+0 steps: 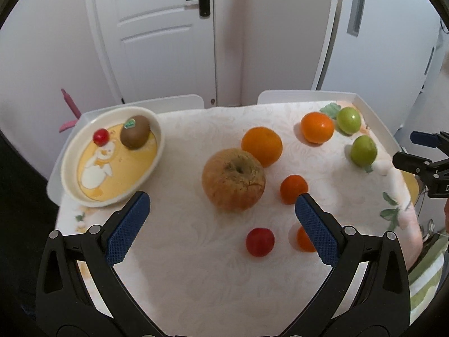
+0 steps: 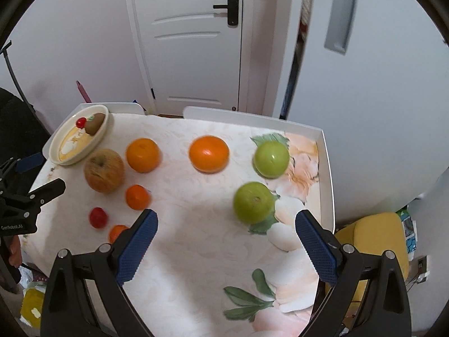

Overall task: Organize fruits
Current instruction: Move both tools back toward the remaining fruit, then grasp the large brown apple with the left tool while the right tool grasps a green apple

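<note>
A cream bowl [image 1: 70, 151] with a snowman print holds a kiwi [image 1: 135, 136] and a small red fruit [image 1: 100, 136]; the bowl also shows in the right wrist view [image 2: 102, 134]. On the tablecloth lie a wrinkled brown apple [image 1: 233, 179], two oranges [image 1: 261, 146] [image 1: 317, 127], two small tangerines [image 1: 293, 189] [image 1: 303, 238], a red plum [image 1: 260, 242] and two green apples [image 1: 348, 120] [image 1: 363, 150]. My left gripper [image 1: 221, 221] is open and empty above the table, in front of the brown apple. My right gripper [image 2: 226, 241] is open and empty, just in front of the nearer green apple [image 2: 254, 202].
The table [image 2: 196, 252] has a floral cloth and a raised white rim [image 2: 327, 168] at the right and back. Two white chair backs [image 1: 179, 102] stand behind it, then a white door [image 1: 157, 33]. A yellow stool [image 2: 373, 233] is at the right.
</note>
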